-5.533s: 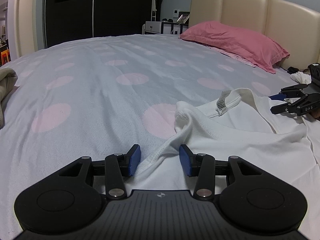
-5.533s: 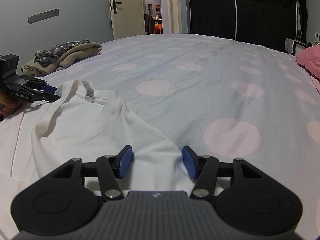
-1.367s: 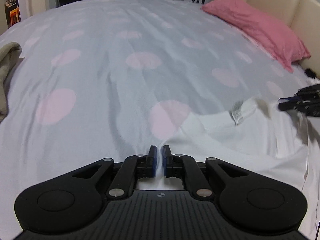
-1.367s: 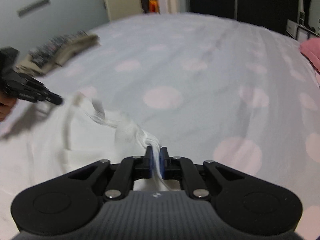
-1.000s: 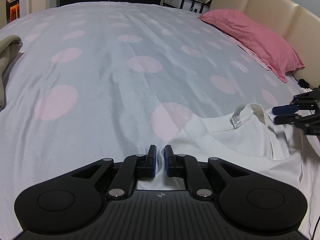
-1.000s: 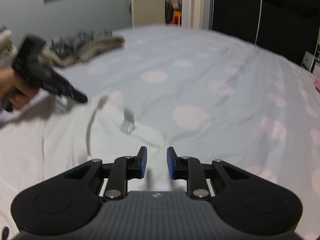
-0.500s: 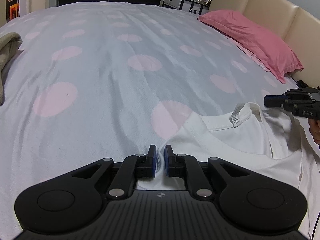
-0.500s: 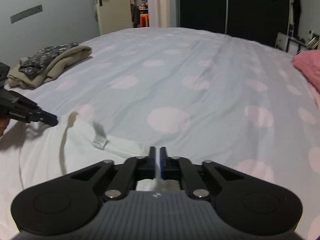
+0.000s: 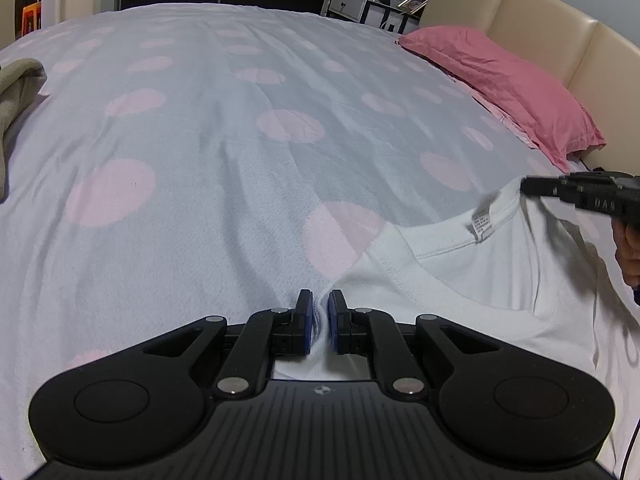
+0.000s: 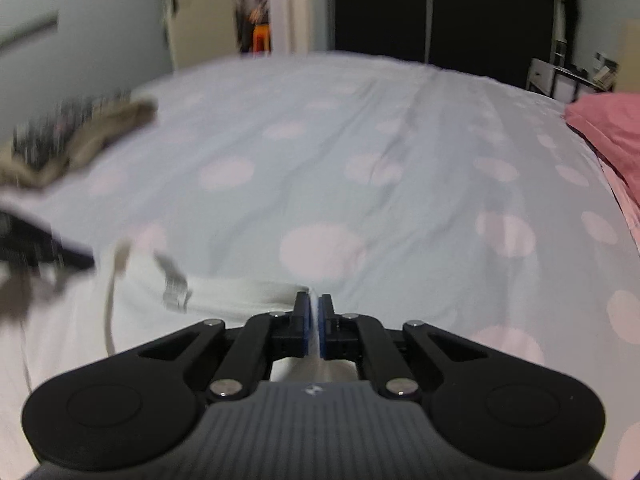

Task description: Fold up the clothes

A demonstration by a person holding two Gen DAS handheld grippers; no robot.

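Bed (image 9: 224, 152): broad open stretch of dotted sheet beyond the white T-shirt (image 9: 480, 280), flat and bare up to the far edge, free passage for either gripper. Obstacles sit at the margins of that stretch: pink pillow (image 9: 504, 80) against the headboard (image 9: 532, 12) on one side, a heap of folded clothes (image 10: 76, 136) at the opposite edge. Over the shirt's collar, the right gripper (image 9: 528, 186) and the hand (image 9: 628, 248) behind it block the near side.

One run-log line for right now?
left gripper: shut on white T-shirt | right gripper: shut on white T-shirt | shirt: flat on polka-dot bedsheet, collar up
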